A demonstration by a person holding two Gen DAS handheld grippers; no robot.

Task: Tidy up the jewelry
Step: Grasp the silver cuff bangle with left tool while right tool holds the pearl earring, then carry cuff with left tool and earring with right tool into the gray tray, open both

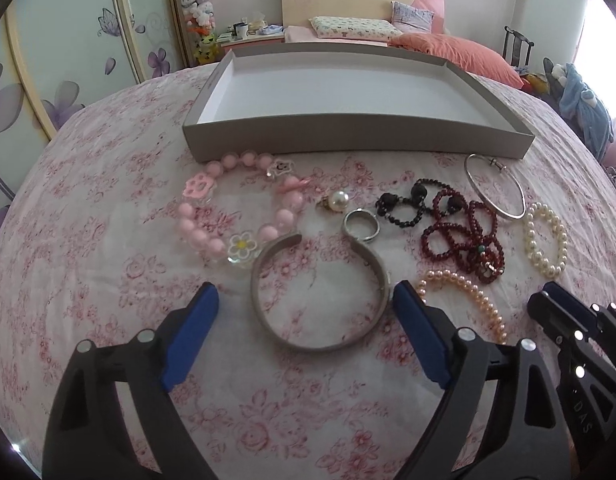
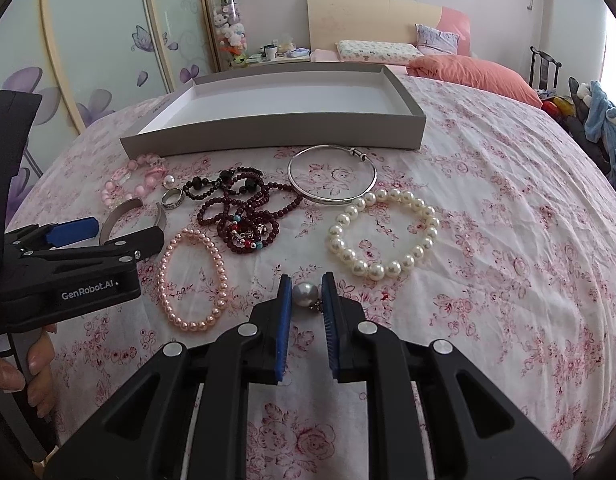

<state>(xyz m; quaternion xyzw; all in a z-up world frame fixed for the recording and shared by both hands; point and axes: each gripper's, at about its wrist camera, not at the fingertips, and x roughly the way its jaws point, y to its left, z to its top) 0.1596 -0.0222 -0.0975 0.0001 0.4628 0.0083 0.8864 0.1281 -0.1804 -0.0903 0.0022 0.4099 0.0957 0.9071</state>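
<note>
Right claw (image 2: 306,294) pinching a grey pearl earring (image 2: 305,294) just above the floral bedspread (image 2: 488,240). Left claw (image 1: 305,310) spreading wide, straddling an open silver cuff (image 1: 263,276), right pad touching its rim, left pad staying apart. Lying just beyond: a ring (image 1: 362,226), pink bead bracelet (image 1: 211,208) and dark beads (image 1: 460,236). Further out, sitting empty, the grey tray (image 1: 348,140). Stretching bare to the right, open bedspread.

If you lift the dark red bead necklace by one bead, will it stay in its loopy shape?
Probably not. The dark red bead necklace lies in loose, overlapping coils, so it looks floppy and would likely dangle as a long strand. It crosses the black bead bracelet, so it may snag and drag that along.
</note>
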